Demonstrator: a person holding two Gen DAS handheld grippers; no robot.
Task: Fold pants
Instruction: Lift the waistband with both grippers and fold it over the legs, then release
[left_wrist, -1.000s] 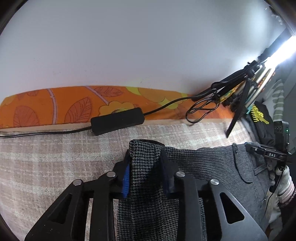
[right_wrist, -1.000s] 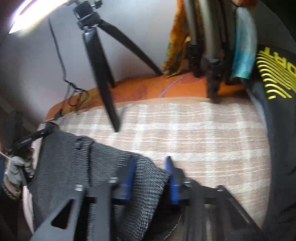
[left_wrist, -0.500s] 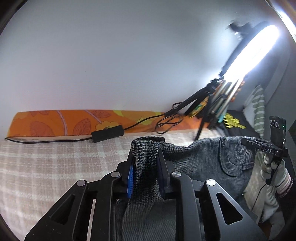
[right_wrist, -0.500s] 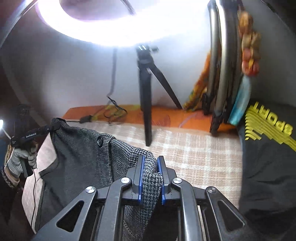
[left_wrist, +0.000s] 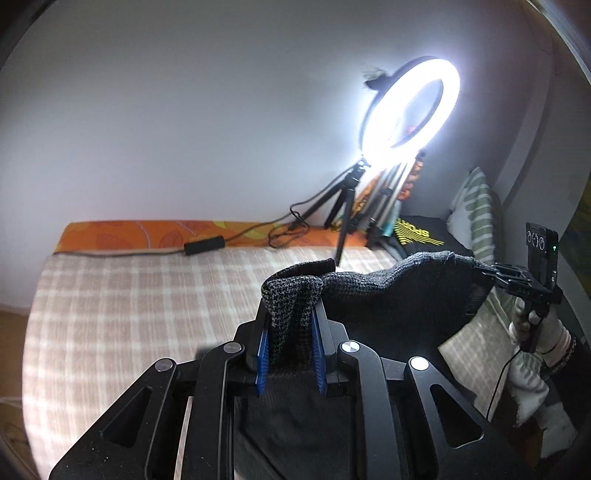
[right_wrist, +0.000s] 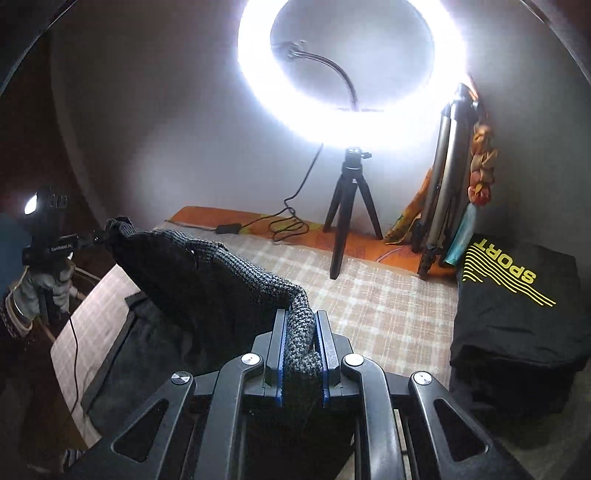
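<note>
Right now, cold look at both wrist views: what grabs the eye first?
The lit ring light on its small black tripod, glaring against the back wall. Next, the grey woven pants, lifted off the checked bedspread and slung between the left gripper and right gripper, jaws of both shut on the fabric. At right lies a folded black SPORT shirt.

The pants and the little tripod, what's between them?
In the right wrist view, only bare checked bedsheet lies between the pants and the tripod.

Grey houndstooth pants (left_wrist: 291, 295), beige plaid blanket (left_wrist: 129, 295)
</note>
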